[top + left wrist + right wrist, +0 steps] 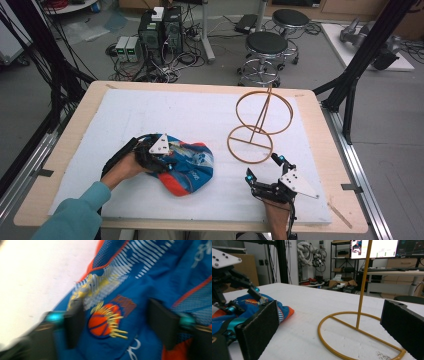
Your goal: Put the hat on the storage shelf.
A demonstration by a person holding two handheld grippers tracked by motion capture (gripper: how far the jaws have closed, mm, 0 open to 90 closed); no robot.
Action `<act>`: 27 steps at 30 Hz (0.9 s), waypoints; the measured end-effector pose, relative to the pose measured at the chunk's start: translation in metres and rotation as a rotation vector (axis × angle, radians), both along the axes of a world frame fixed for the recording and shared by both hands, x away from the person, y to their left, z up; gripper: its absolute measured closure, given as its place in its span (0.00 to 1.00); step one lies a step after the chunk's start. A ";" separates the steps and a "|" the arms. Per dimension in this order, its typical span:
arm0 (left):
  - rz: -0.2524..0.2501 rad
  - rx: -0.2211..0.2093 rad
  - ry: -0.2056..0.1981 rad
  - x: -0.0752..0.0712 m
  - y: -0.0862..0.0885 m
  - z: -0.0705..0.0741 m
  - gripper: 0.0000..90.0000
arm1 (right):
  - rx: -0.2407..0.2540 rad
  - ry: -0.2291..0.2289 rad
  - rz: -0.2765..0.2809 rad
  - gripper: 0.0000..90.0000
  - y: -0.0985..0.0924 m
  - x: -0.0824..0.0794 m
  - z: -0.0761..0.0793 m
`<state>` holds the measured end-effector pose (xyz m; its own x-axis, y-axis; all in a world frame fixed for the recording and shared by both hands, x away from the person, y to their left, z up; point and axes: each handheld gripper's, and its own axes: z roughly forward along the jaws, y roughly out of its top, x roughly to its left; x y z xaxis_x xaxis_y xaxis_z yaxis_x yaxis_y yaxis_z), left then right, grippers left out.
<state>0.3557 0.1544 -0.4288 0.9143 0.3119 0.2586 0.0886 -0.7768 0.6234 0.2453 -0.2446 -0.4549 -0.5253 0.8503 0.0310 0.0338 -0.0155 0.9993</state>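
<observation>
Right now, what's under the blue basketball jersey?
The blue basketball jersey lies crumpled on the white foam mat, which shows all around it. Whatever might sit beneath its folds is covered. The left hand-held gripper is on top of it.

Open mat left and far of the wire stand; the stand itself blocks the right-centre.

Landmark: gold wire stand point(257, 127), with a ring base flat on the white foam mat point(150, 107), an upright post and a hoop on top. Left of it lies bare mat up to the far edge. Further left and nearer the person, a crumpled blue basketball jersey point(187, 167) lies with the left gripper point(167, 160) on it. Just near-side of the base ring, the right gripper point(262, 170) stands jaws wide apart, a narrow strip between.
</observation>
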 end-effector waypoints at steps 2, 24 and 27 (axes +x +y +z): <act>0.015 -0.014 -0.002 0.001 0.000 -0.002 0.44 | -0.004 -0.010 -0.001 0.01 0.000 0.000 0.000; 0.162 -0.143 0.146 0.003 0.007 0.011 0.96 | 0.002 -0.005 0.001 0.01 -0.001 0.000 0.000; 0.168 -0.185 0.143 0.001 0.009 0.016 0.96 | 0.000 -0.005 0.001 0.01 -0.001 0.000 0.000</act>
